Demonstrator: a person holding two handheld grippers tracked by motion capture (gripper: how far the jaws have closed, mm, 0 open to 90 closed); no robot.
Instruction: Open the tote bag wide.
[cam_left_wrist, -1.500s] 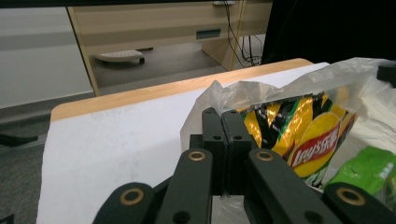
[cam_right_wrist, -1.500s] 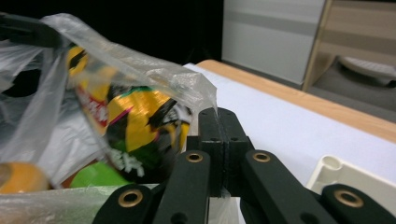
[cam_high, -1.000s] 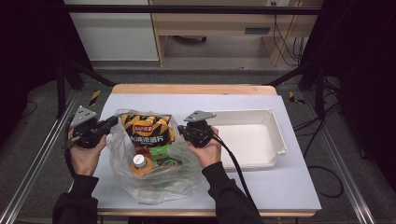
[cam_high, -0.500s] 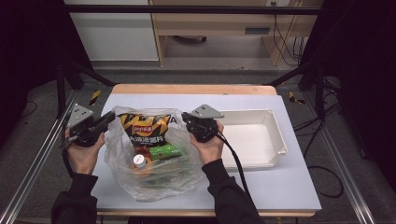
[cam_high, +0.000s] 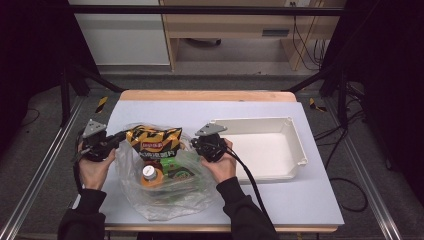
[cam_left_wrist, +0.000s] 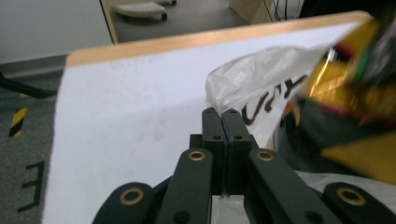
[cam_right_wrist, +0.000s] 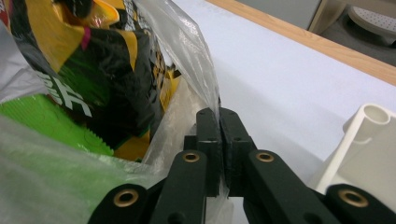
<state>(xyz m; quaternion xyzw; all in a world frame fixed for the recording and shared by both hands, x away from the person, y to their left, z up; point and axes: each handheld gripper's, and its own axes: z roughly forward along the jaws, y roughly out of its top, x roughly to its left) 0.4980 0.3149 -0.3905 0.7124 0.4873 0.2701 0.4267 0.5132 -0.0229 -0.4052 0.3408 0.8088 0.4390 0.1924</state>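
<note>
While the table (cam_high: 300, 200) lies bare beyond both grippers, the white tray (cam_high: 295, 150) sits just right of the right gripper (cam_high: 196, 144). Between them spreads the plastic bag (cam_high: 170, 200), each rim edge clenched: left gripper (cam_high: 119, 136) one side, right the other, chip packet (cam_high: 152, 142) inside.

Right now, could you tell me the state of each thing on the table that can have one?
Left gripper: shut on plastic bag.
Right gripper: shut on plastic bag.
Plastic bag: mouth held open, lying on table.
Chip bag: sealed, partly inside the bag.
White tray: empty, upright.
</note>
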